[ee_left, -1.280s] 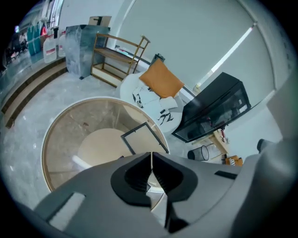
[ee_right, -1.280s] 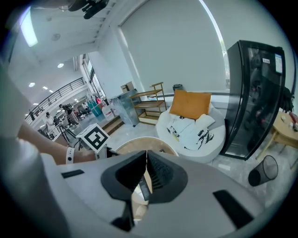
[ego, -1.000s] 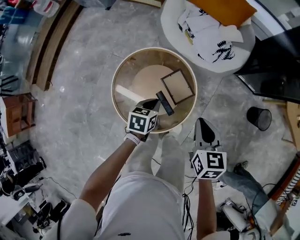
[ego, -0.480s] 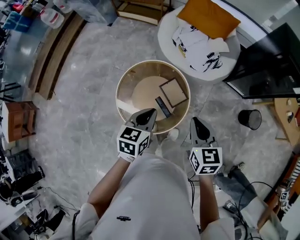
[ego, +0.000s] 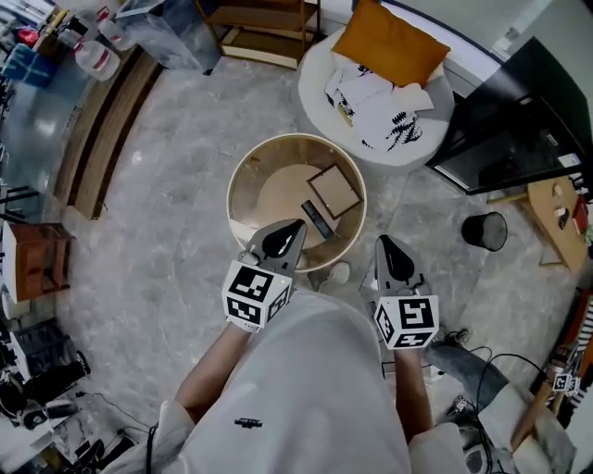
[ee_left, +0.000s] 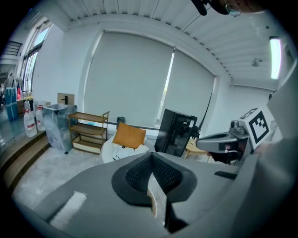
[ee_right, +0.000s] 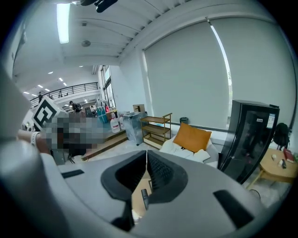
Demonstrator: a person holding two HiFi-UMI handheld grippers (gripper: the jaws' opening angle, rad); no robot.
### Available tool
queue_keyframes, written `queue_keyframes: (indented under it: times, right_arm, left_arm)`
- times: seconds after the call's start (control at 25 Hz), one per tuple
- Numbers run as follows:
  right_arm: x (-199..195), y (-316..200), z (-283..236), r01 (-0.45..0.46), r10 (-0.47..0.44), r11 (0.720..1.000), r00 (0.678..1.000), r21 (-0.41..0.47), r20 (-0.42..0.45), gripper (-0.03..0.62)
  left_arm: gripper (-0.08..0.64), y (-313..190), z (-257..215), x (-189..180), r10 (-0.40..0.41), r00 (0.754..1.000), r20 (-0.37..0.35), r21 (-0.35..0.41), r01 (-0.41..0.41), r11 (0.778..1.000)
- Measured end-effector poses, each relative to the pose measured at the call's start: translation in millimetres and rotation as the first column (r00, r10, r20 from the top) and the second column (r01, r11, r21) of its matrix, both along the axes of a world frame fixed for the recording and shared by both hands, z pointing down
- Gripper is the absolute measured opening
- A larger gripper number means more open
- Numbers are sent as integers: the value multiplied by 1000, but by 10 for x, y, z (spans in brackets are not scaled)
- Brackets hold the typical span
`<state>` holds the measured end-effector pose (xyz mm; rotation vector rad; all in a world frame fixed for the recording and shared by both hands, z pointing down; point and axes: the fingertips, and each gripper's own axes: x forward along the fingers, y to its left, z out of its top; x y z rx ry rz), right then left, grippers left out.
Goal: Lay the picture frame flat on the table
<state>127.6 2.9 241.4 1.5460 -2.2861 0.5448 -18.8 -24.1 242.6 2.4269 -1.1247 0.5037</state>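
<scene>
The picture frame (ego: 334,191) lies flat, a light panel in a thin dark border, on the right half of the round wooden table (ego: 237,185). A slim dark bar-shaped object (ego: 317,219) lies just in front of it. My left gripper (ego: 295,227) hangs over the table's near rim, shut and empty; its pads (ee_left: 152,154) meet with nothing between them. My right gripper (ego: 384,241) is off the table's near right side, above the floor, also shut and empty. In the right gripper view the pads (ee_right: 147,152) touch, and the dark object (ee_right: 145,199) shows below them.
A white round chair (ego: 320,88) with an orange cushion (ego: 389,42) stands behind the table. A black cabinet (ego: 510,130) and a small black bin (ego: 485,230) are at the right. A wooden shelf (ego: 269,28) is at the back, with cables on the floor near my feet.
My left gripper has pulled back from over the table beside the dark object to the near rim. The view has risen, so the table looks smaller. The frame stays flat.
</scene>
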Motion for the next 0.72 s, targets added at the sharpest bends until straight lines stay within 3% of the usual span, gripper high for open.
queue_keyframes:
  times: [0.72]
  right_arm:
    - [57,167,-55,-57,56,998,998,32,18,6]
  left_arm:
    - [5,139,-231,55,19,1000,-12,78,-18,997]
